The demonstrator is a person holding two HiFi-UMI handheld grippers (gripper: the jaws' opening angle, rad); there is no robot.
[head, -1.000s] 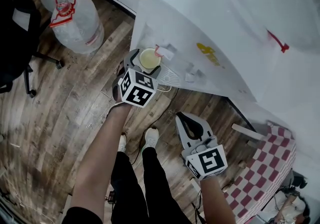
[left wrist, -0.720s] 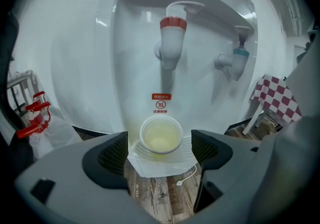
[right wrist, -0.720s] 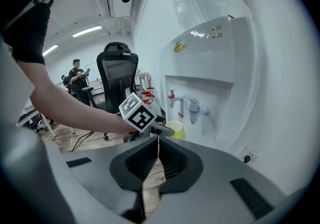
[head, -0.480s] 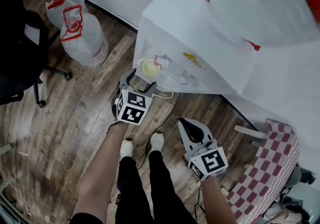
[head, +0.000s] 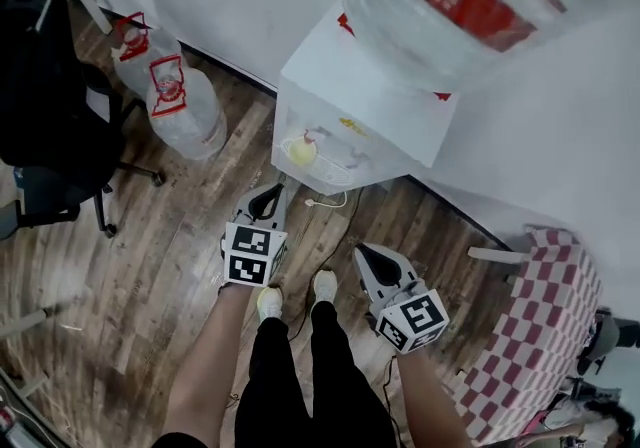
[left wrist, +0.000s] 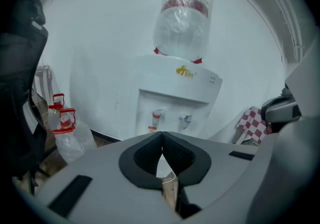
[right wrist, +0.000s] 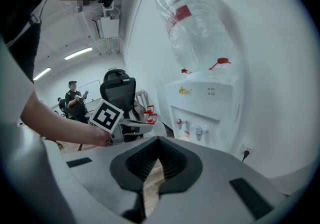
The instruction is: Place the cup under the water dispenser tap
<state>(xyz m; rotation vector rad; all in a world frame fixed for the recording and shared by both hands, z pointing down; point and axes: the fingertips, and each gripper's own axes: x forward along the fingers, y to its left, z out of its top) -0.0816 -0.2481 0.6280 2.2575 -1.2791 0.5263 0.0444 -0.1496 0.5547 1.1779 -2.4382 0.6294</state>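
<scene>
Head view: cup [head: 303, 148] tiny, indistinct inside the dispenser [head: 370, 86] alcove.

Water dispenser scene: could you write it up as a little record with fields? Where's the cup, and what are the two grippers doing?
Cup: on the drip tray of the water dispenser
Left gripper: jaws just closed, nothing between them, apart from the cup
Right gripper: shut, empty
Nearby: spare water bottles, office chair
</scene>
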